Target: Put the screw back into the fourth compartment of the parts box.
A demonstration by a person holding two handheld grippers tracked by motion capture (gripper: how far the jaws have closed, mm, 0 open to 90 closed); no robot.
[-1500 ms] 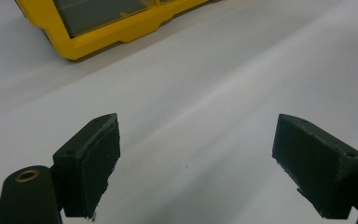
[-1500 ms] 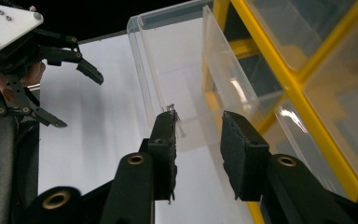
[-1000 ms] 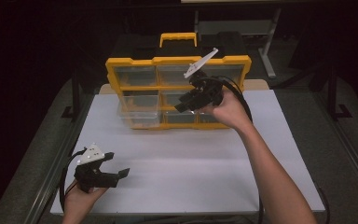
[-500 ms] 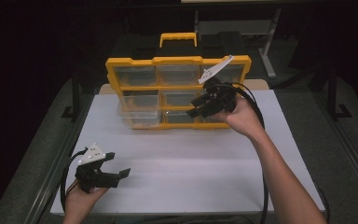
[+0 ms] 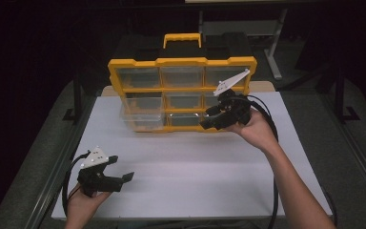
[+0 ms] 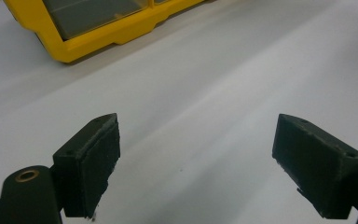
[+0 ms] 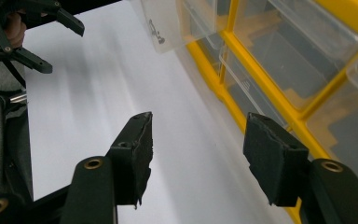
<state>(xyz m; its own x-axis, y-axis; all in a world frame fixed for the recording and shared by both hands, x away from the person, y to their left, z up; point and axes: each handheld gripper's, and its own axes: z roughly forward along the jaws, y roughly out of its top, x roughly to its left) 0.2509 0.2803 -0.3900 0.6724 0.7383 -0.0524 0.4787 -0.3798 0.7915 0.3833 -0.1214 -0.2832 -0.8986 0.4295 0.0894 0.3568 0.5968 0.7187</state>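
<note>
A yellow organizer [image 5: 181,63] with clear drawers and a black-and-yellow handle stands upright at the back of the white tabletop [image 5: 195,167]. Its lower-left clear drawer [image 5: 140,117] sticks out from the frame. My right gripper [image 5: 207,119] hovers in front of the organizer's lower right drawers, pointing left along its front. In the right gripper view its jaws [image 7: 198,149] have just been opening, with nothing between them; the yellow frame [image 7: 242,51] runs beside them. My left gripper [image 5: 122,168] rests low at the near left, open and empty [image 6: 196,154], over bare white surface.
Dark metal table rails run along both sides, and dark floor lies beyond them. A metal stand sits behind the organizer at the far right [image 5: 271,52]. Black cables trail from both grippers toward the near edge.
The right gripper has slid right and down along the organizer's front, and its jaws stand wider apart. The left gripper has stayed where it was.
</note>
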